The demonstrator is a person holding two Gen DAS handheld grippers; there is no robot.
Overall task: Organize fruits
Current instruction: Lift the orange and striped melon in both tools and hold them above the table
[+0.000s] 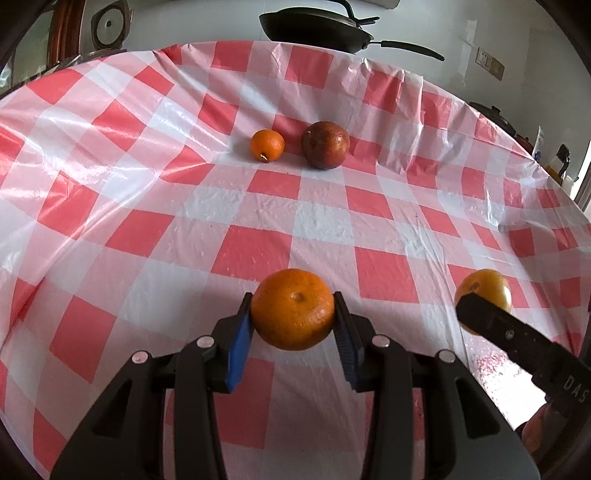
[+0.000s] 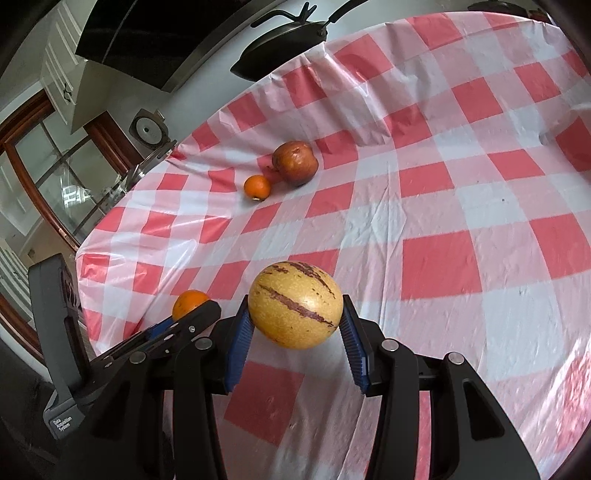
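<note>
Across the whole scene spreads the counter (image 1: 258, 206), covered in a red-and-white checked plastic cloth (image 2: 461, 192) that lies wrinkled and glossy. Beyond its far edge a black frying pan (image 1: 314, 26) sits with its long handle pointing right. Near the camera in the left wrist view, the left claw (image 1: 293, 314) is closed on a large orange (image 1: 293, 308), its blue pads pressed against the fruit's two sides and the fruit lifted clear of the cloth. In the right wrist view the right claw (image 2: 295, 314) grips a yellow melon-like fruit with dark purple stripes (image 2: 295, 304) in the same way, pads tight on both flanks. The two claws are side by side, so each camera catches the other at its edge, with its fruit partly hidden behind a black finger. Toward the far side of the counter, well apart from both claws, a dark reddish round fruit (image 1: 325, 144) rests on the cloth, and just to its left, close beside it, lies a small orange (image 1: 267, 144) with a short stem stub.
</note>
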